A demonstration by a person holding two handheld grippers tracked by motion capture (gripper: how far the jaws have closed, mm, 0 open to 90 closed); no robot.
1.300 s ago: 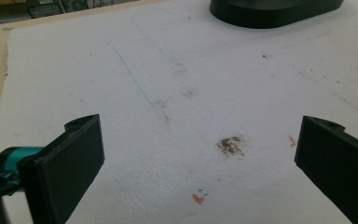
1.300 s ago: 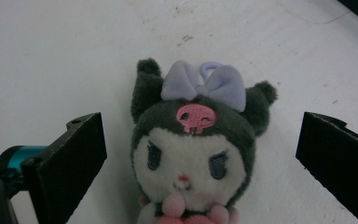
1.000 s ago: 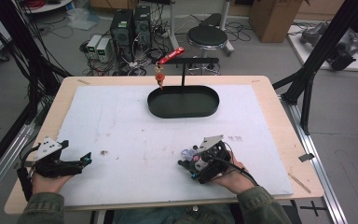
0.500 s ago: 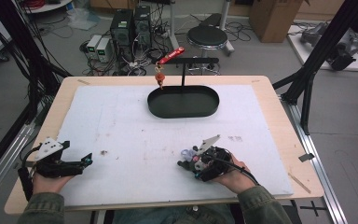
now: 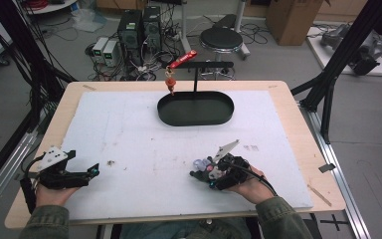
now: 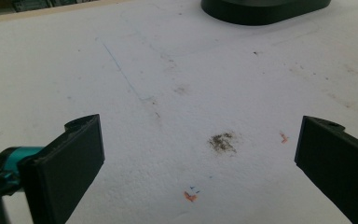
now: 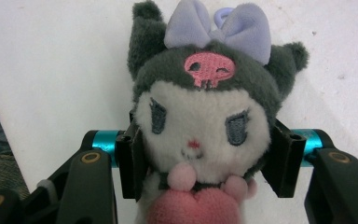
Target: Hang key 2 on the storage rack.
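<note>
A small plush doll [image 7: 200, 116] with a dark hood, a lilac bow and a pink skull patch lies on the white mat near the table's front right. My right gripper [image 7: 205, 154] is shut on it, the pads [image 7: 129, 158] pressing both sides of its head; the jaws have just been closing with the doll between them. In the high view the doll [image 5: 202, 165] pokes out to the left of that gripper [image 5: 201, 172]. At the front left, my left gripper [image 5: 95, 171] rests low over the mat, its jaws [image 6: 200, 154] wide apart around nothing.
A black oval tray [image 5: 179, 117] stands at the back middle of the white mat [image 5: 129, 134]. Behind it a black T-shaped stand [image 5: 195, 74] carries a red clip [image 5: 181, 59] with a small orange charm [image 5: 170, 82] hanging. The tray's edge [image 6: 261, 11] lies far ahead of the left gripper.
The right gripper's jaws have drawn in onto the plush doll. Both hands have stayed where they were.
</note>
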